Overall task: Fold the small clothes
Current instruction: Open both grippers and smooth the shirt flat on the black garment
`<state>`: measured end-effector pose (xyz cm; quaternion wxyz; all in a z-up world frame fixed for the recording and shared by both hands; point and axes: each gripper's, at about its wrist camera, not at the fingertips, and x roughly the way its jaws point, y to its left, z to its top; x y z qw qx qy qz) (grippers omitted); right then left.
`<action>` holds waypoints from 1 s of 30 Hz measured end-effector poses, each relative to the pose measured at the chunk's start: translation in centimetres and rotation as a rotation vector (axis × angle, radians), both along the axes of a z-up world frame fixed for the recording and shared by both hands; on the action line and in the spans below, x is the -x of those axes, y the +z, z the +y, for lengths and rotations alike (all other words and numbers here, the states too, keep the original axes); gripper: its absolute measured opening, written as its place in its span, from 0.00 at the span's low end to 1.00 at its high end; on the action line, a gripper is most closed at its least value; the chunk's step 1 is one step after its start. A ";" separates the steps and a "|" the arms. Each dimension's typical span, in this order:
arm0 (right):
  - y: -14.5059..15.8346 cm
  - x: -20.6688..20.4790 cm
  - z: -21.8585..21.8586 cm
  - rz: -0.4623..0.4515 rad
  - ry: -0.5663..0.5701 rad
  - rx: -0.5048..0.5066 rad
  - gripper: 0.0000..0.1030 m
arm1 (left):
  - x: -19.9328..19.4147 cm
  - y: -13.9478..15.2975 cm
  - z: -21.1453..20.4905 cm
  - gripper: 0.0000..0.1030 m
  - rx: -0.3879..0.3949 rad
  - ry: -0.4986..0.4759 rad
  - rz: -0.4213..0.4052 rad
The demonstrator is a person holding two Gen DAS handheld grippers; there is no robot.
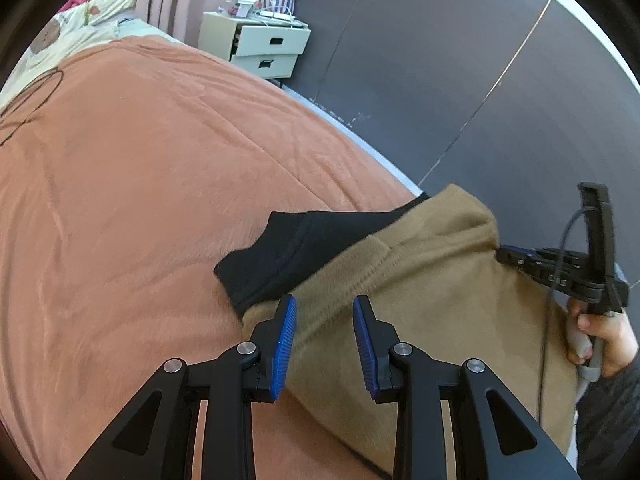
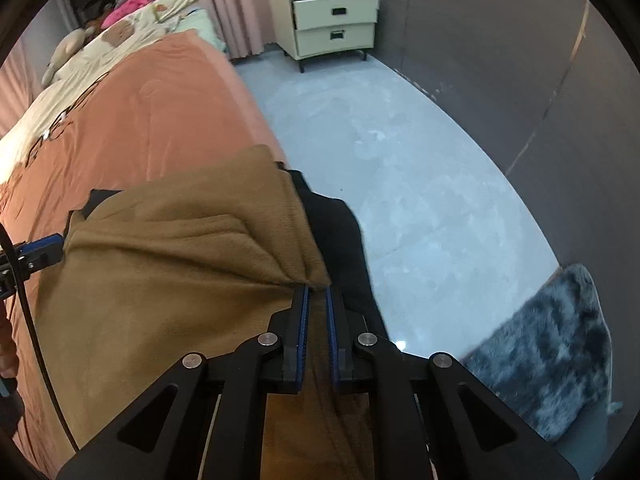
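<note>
Orange bedspread (image 1: 140,200) carries tan garment (image 2: 160,280), seemingly pinched by right gripper (image 2: 317,300); left gripper (image 1: 325,312) gapes.

Left gripper (image 1: 325,320) hovering with blue pads (image 1: 285,344) parted, nothing between them. Right gripper (image 2: 317,300) pinched nearly closed on a fold of tan garment (image 2: 160,280) (bare hand (image 1: 604,336) wrapped around its handle).
</note>
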<state>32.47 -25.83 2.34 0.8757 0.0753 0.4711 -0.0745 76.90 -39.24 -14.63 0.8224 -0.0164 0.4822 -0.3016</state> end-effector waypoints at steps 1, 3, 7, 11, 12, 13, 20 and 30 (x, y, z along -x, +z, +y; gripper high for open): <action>0.0 0.1 -0.2 0.019 -0.028 0.056 0.05 | -0.4 -0.3 -0.4 0.31 -0.014 0.005 -0.001; -0.2 -0.2 -0.6 0.060 -0.079 0.096 0.05 | -1.0 -0.5 -0.5 0.31 -0.015 0.020 0.008; 2.4 2.8 -1.3 -0.023 -0.086 0.046 0.05 | -1.1 0.8 0.3 0.31 0.013 0.043 -0.009; 4.7 7.2 -1.8 -0.095 -0.094 -0.030 0.06 | -1.0 1.7 1.9 0.31 0.022 0.077 -0.023; 5.2 8.8 -2.0 -0.119 -0.096 -0.037 0.07 | -1.0 1.8 2.3 0.31 0.032 0.083 -0.009; 5.9 10.3 -1.9 -0.146 -0.091 -0.041 0.09 | -0.9 1.7 2.7 0.31 0.039 0.085 0.003; 3.5 17.7 0.4 -0.242 -0.048 -0.013 0.58 | 1.4 1.6 3.4 0.37 0.031 0.069 0.048; -2.1 21.4 2.7 -0.236 0.027 0.080 0.34 | 6.3 2.3 3.4 0.39 0.018 0.033 0.059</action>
